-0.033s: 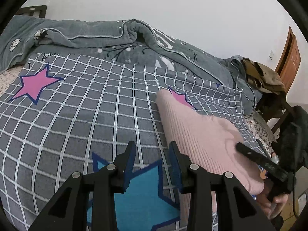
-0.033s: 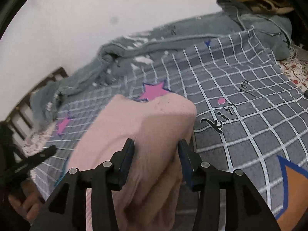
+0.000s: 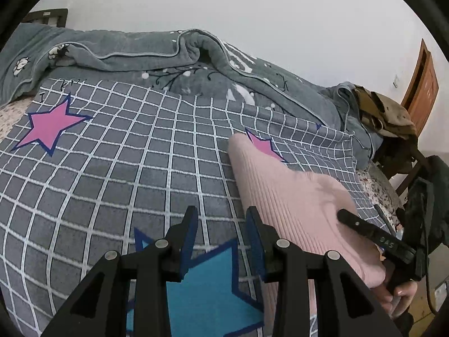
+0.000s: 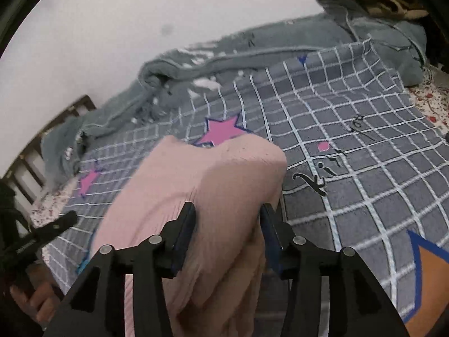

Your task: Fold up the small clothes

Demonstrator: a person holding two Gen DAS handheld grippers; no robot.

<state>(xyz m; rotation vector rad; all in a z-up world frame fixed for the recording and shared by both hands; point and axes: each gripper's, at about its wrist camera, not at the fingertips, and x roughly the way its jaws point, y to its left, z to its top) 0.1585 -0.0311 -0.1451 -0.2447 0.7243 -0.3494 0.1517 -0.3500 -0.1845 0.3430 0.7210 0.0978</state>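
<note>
Covering my right gripper (image 4: 228, 226), the pink garment (image 4: 213, 196) on the checked blanket (image 3: 112, 168) hides the contact, so I cannot tell its grasp (view blurred); my left gripper (image 3: 221, 231) hangs released beside it. Nothing has shifted.

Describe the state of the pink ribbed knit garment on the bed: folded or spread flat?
Partly folded, not flat: the pink ribbed knit garment is doubled over, its far edge rounded, with bunched fabric between the right gripper fingers.
</note>
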